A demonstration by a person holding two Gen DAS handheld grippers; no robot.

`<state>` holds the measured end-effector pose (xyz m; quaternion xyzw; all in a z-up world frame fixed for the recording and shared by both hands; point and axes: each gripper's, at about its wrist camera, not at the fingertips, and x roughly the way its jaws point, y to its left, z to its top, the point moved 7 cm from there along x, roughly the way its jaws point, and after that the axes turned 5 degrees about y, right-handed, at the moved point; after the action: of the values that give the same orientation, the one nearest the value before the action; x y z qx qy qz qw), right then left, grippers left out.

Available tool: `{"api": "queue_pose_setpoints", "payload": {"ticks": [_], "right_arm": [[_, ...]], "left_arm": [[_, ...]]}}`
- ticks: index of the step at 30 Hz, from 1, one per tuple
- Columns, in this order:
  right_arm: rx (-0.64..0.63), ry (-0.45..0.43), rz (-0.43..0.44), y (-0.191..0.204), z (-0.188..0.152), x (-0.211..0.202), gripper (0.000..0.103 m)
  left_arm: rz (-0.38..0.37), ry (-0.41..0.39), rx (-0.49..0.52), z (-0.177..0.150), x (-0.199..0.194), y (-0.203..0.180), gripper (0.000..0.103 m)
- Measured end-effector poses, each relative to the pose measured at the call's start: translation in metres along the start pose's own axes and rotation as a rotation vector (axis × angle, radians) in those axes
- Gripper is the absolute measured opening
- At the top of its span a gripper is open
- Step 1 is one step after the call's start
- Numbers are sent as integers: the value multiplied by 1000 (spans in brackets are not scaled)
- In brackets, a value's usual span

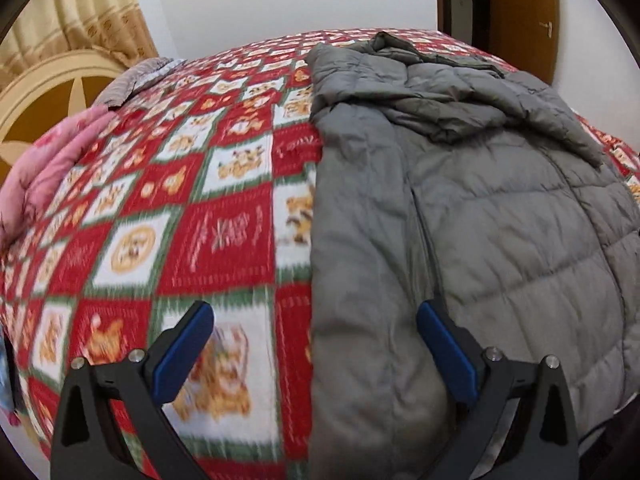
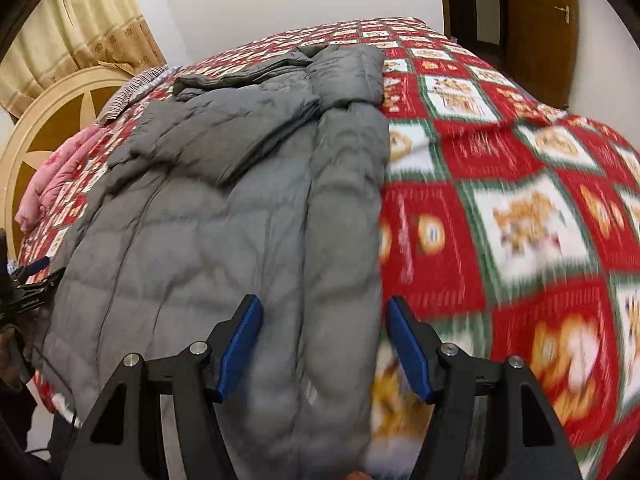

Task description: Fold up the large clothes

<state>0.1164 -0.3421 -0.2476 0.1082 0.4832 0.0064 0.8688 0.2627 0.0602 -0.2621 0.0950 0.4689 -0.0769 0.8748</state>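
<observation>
A grey quilted down jacket (image 1: 460, 200) lies flat on the bed, both long sides folded inward, hood end at the far side. My left gripper (image 1: 316, 312) is open above the jacket's left folded edge near the hem, with nothing between the blue pads. In the right wrist view the jacket (image 2: 224, 208) fills the left half. My right gripper (image 2: 324, 308) is open above the jacket's right folded edge near the hem and holds nothing. The left gripper (image 2: 34, 272) shows at the far left of that view.
The bed carries a red, white and green patterned cover (image 1: 192, 208), also shown in the right wrist view (image 2: 500, 208). A pink quilt (image 1: 44, 168) and a striped pillow (image 1: 132, 80) lie by the round headboard (image 1: 48, 84). A wooden door (image 2: 536, 20) stands at the far right.
</observation>
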Motion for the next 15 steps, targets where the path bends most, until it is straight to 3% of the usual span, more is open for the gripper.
{"api": "queue_pose_setpoints", "payload": {"ticks": [5,8,9,11,12,13,15], "right_arm": [[36,11,64,8,-34,-13,65],[27,19,72,13,-50,-17,65],[21,22,80,16,-56,-18,63],[13,23,117,22,-61,-20,44],[15,24,140,23,-62,-21,32],[19,20,159,26,-62,-23,23],[5,-5,172,32,-58,-31,14]], "left_arm": [[-77,18,-24,-26,-7,-2,102],[-114,18,-33,-31,-9,-3,96],[-123,12,-24,-33,-11,-5,90],[-150,-2,6,-34,-17,-11,74],[-198,-1,26,-35,-19,-17,40],[-260,2,41,-36,-23,-26,18],[-235,-15,60,-36,-29,-31,13]]}}
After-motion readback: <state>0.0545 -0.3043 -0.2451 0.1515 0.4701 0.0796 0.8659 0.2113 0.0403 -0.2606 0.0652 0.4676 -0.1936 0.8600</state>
